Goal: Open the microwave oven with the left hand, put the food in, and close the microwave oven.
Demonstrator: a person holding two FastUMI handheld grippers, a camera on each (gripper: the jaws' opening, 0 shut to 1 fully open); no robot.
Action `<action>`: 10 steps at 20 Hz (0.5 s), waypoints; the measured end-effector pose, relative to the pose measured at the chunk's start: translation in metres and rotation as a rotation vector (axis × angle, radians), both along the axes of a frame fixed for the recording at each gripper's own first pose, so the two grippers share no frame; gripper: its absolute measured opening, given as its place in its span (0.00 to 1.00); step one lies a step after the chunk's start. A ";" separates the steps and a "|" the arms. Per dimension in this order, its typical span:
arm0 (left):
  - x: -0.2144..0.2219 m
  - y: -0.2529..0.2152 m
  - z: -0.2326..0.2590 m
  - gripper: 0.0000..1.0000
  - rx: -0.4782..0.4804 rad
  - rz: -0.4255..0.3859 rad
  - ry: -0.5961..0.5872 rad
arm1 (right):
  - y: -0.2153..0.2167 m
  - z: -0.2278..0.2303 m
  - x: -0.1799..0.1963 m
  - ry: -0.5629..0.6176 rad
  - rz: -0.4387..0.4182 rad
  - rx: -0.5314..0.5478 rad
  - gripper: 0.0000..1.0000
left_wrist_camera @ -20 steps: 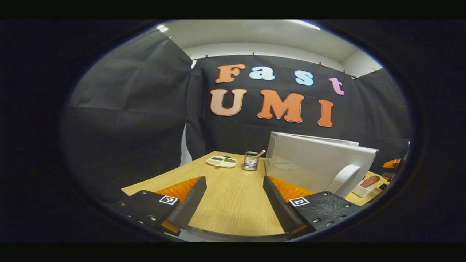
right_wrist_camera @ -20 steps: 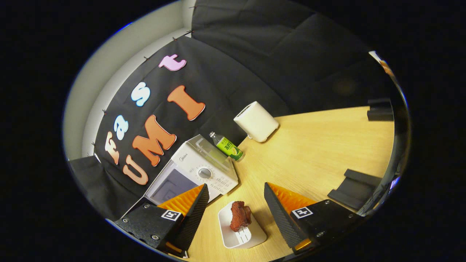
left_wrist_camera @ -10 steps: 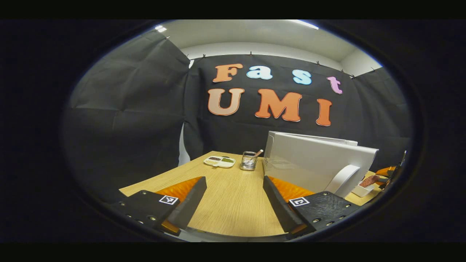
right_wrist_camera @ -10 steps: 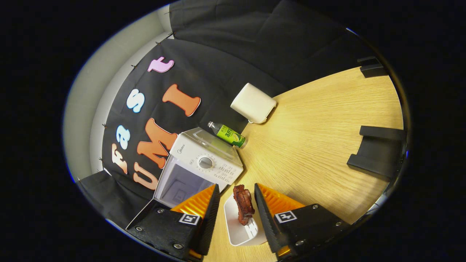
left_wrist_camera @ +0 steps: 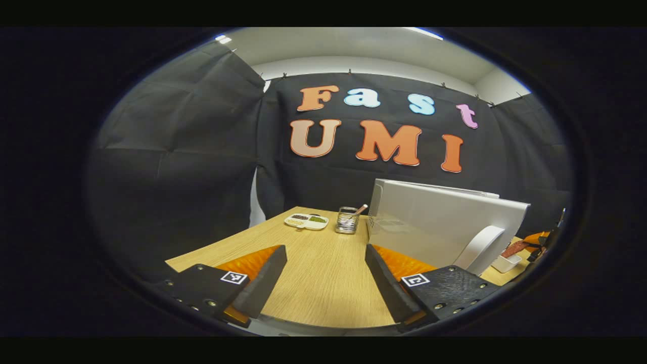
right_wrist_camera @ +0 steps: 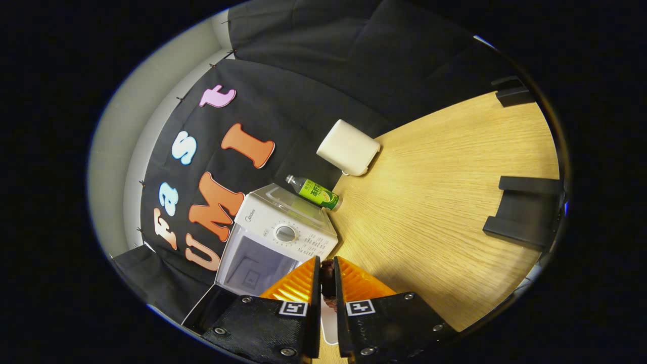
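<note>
Since half a second ago, your right tongs (right_wrist_camera: 327,288) have narrowed from a loose straddle to a clamp on the reddish-brown chunk of meat (right_wrist_camera: 327,283), both fingers pressing its sides with only a dark sliver of it showing between them. Beneath the meat, in the right gripper view, sits the small white rectangular dish (right_wrist_camera: 327,323), resting on the light wooden bench (right_wrist_camera: 445,202). Just beyond the tongs stands the white boxy microwave oven (right_wrist_camera: 283,232), its door swung open so the pale cavity faces you, with a round dial on its control panel. Behind the oven a green-labelled plastic bottle (right_wrist_camera: 314,192) stands, and farther back is a cream rounded appliance (right_wrist_camera: 349,147). In the left gripper view, your left tongs (left_wrist_camera: 326,275) are spread wide and hold nothing, hovering above bare bench (left_wrist_camera: 323,273). To their right stands the open white oven door (left_wrist_camera: 445,227) with its curved white handle (left_wrist_camera: 486,247). Past the door's edge you can glimpse the meat (left_wrist_camera: 515,247) and the dish (left_wrist_camera: 505,263), with the other tongs on the meat. At the far end of the bench lie a white divided plate of food samples (left_wrist_camera: 306,221) and a clear glass jar holding a spoon (left_wrist_camera: 348,221).
</note>
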State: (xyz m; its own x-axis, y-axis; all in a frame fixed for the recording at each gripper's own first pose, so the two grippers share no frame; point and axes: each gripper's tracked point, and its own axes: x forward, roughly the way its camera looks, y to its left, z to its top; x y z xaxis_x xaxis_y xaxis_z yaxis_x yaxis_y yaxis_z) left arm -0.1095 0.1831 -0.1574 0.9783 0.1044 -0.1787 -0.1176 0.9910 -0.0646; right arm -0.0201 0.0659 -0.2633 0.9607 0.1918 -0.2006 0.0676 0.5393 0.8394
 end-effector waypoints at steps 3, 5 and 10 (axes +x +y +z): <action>0.001 0.000 0.003 0.93 0.016 -0.001 -0.006 | -0.001 0.019 0.003 -0.033 -0.001 0.002 0.13; 0.003 0.000 0.002 0.93 0.009 -0.002 -0.007 | 0.001 0.032 0.007 -0.055 -0.001 -0.008 0.13; 0.002 0.002 0.000 0.93 0.000 0.001 -0.004 | 0.023 0.071 0.016 -0.120 0.033 -0.022 0.13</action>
State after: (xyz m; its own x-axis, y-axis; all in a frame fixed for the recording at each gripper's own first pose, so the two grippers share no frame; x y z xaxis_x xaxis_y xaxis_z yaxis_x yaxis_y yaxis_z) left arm -0.1071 0.1850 -0.1572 0.9790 0.1051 -0.1747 -0.1180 0.9909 -0.0653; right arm -0.0041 0.0892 -0.1923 0.9714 0.2202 -0.0895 -0.0502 0.5579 0.8284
